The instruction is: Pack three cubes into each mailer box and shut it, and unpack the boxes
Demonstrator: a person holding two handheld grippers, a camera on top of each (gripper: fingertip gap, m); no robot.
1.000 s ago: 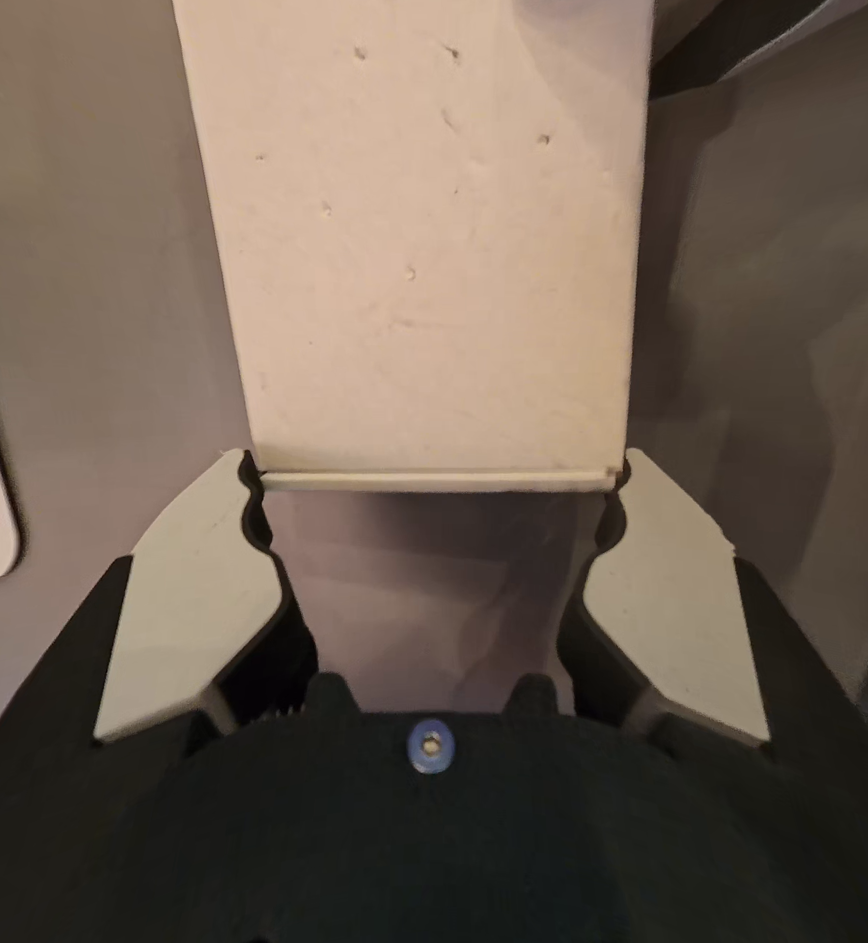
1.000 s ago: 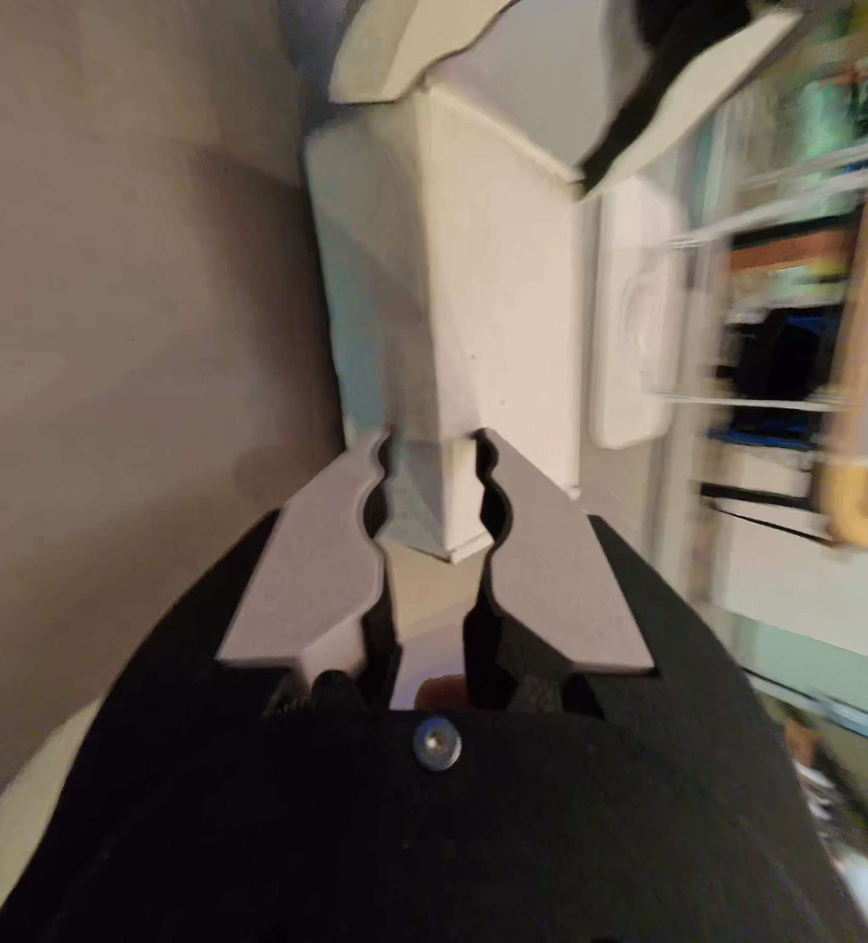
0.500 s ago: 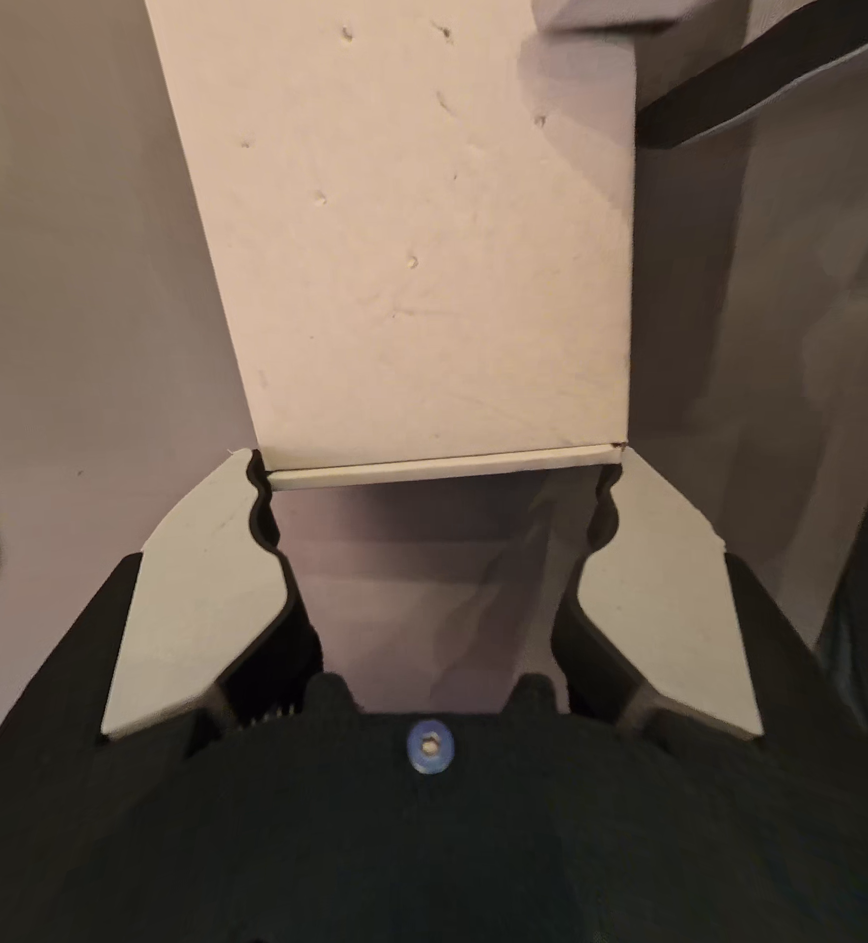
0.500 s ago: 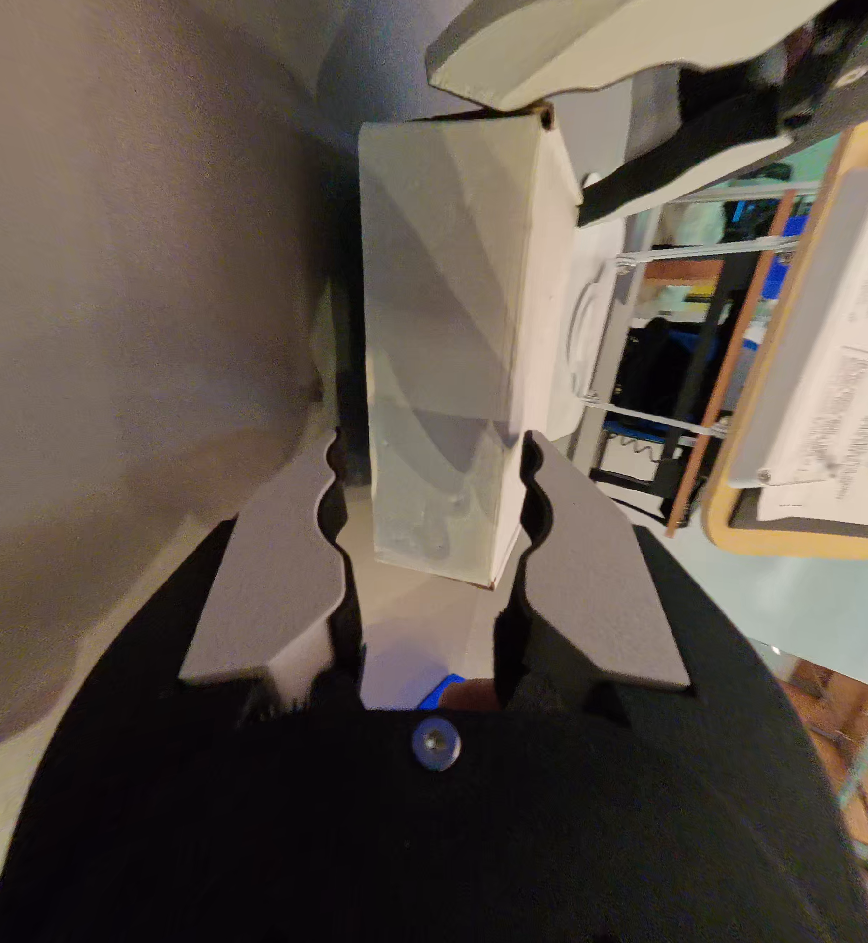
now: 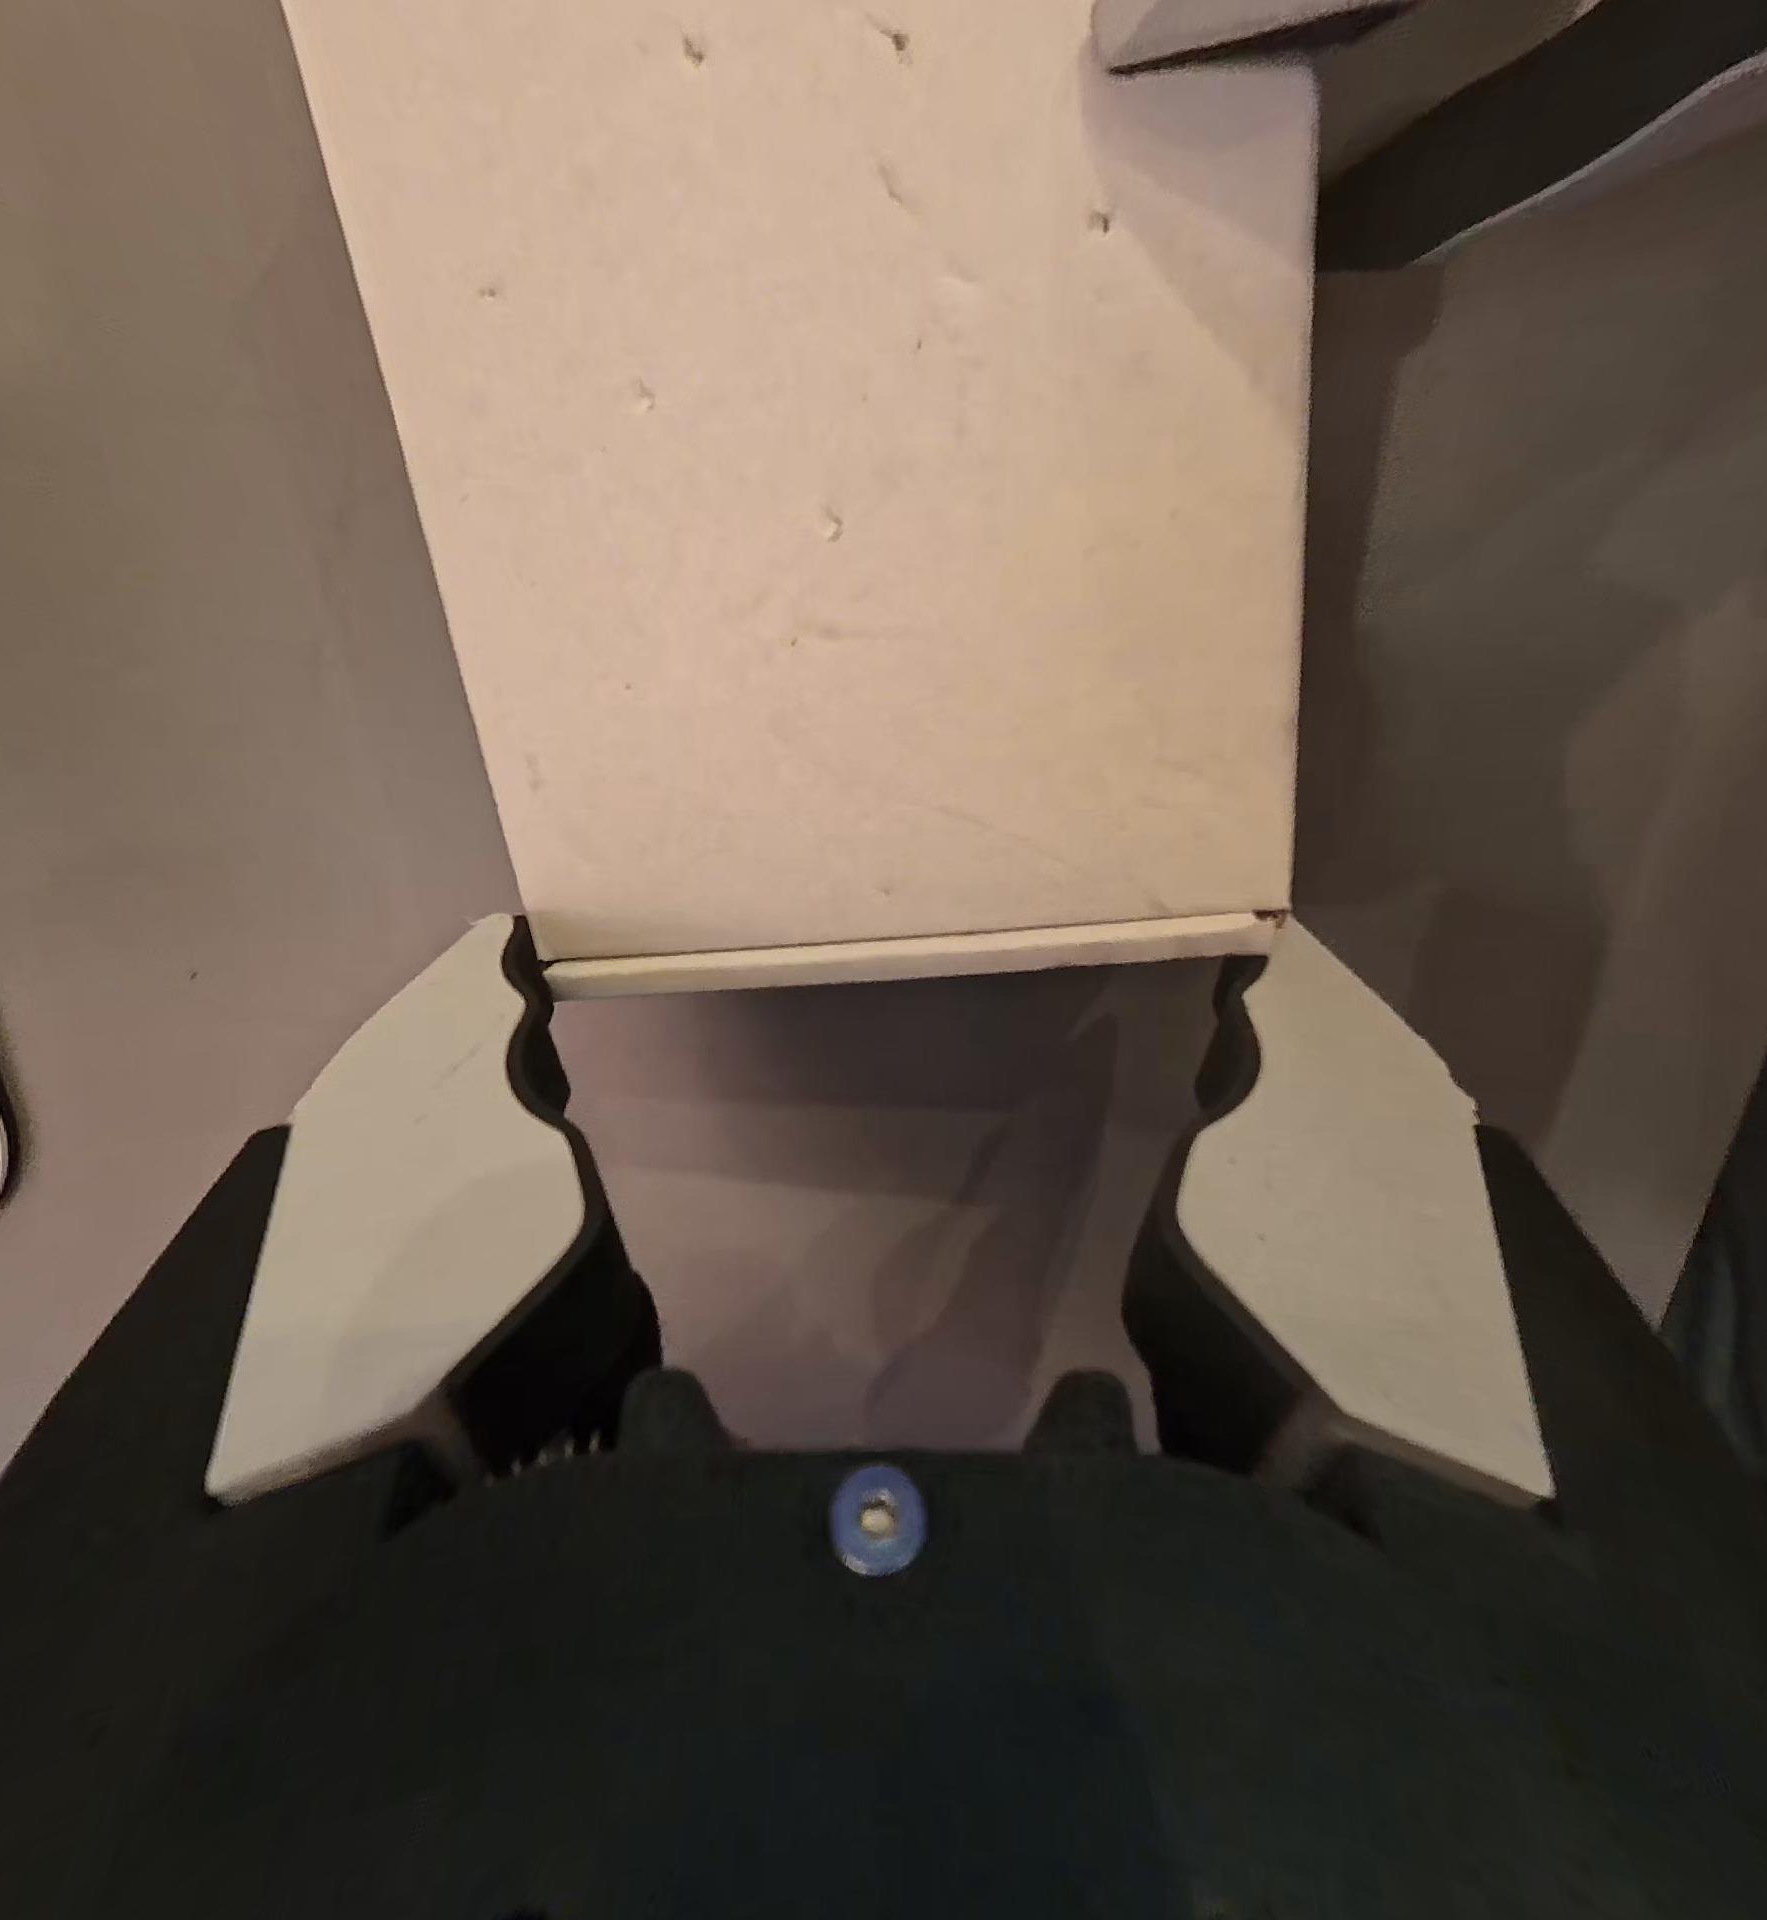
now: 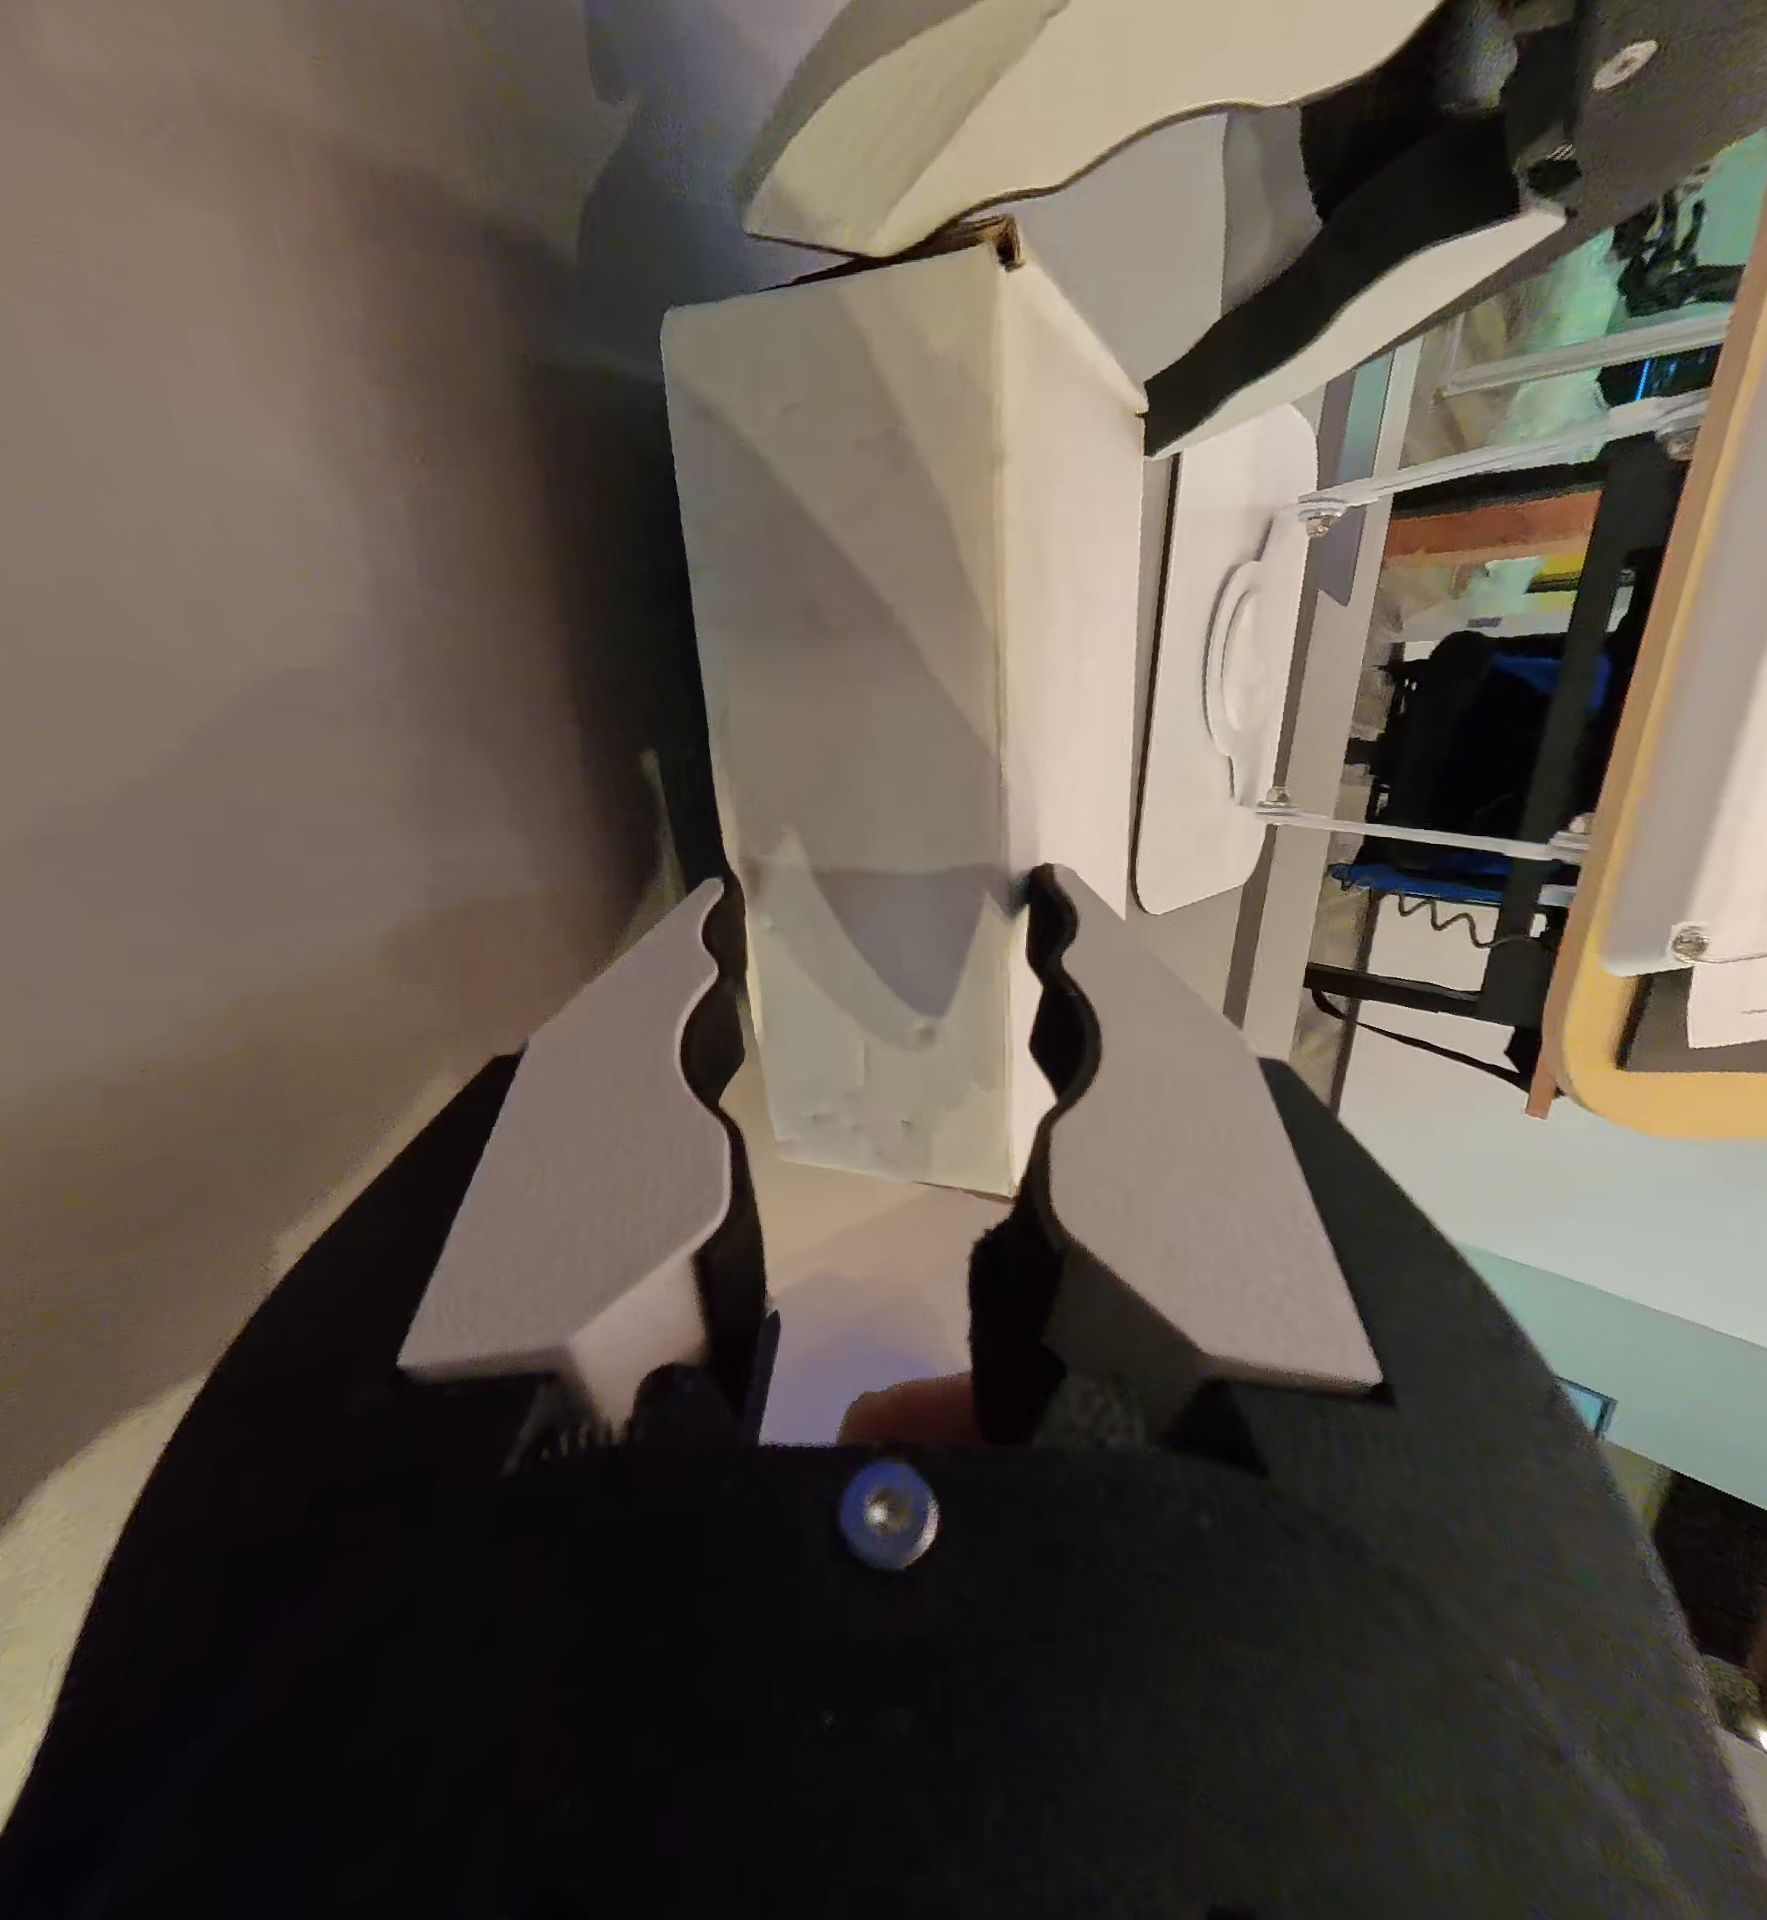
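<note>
White mailer box point(image 5: 858, 499) spans both grippers: left gripper point(image 5: 884, 951) clamps its end, right gripper point(image 6: 874, 904) straddles it

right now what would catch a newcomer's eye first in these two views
A white mailer box fills the middle of both views, gripped at opposite ends. The left gripper spans its near edge. The right gripper straddles a narrow end, and a white tray lies beyond.

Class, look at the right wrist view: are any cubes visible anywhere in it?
No: that view shows the white mailer box between the right claw's fingers, the left claw at its far end, and no cubes.
</note>
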